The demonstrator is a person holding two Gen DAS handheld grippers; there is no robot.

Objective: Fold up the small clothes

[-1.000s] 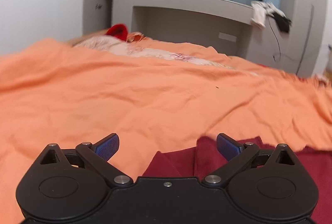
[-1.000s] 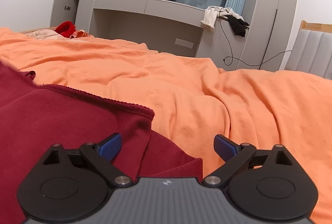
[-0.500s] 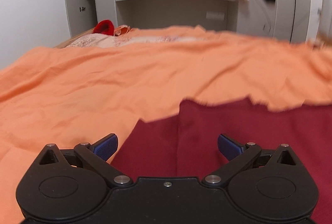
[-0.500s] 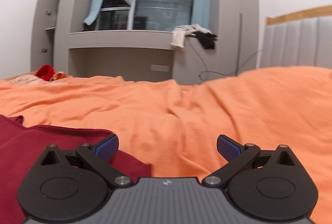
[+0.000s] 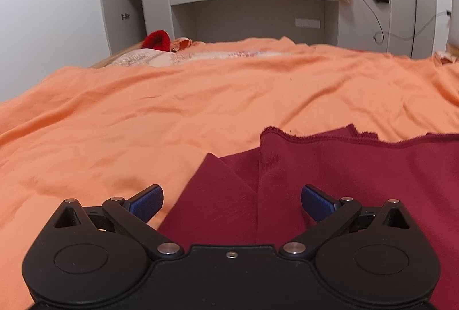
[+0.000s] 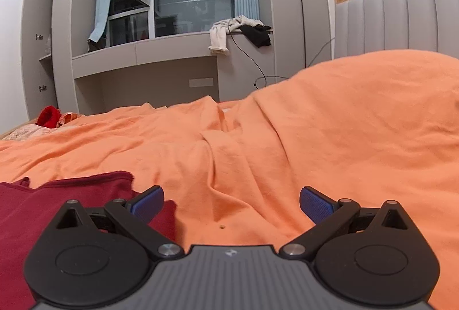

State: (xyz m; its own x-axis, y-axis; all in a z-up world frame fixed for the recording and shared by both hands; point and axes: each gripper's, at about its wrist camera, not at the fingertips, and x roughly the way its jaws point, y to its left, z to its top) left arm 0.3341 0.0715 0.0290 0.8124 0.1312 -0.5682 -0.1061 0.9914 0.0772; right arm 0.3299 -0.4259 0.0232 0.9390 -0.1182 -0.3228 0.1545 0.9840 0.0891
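The left hand-held gripper (image 5: 231,199) hangs wide open and empty over the dark red garment (image 5: 330,175), which lies partly folded on the orange bedspread (image 5: 172,115), a flap pointing toward 11 o'clock. The cloth looks soft, light and limp; its hemmed far edge seems the best hold. At 3 o'clock, the right hand-held gripper (image 6: 231,202) is equally spread, holding nothing, beside the garment's corner. No containers show.

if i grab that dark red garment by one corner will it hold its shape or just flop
The dark red garment will probably flop: it lies flat in soft overlapping layers on the orange bedspread. The folded flap would likely fall open. It looks thin and probably light, and its edge is frayed, so it may snag.
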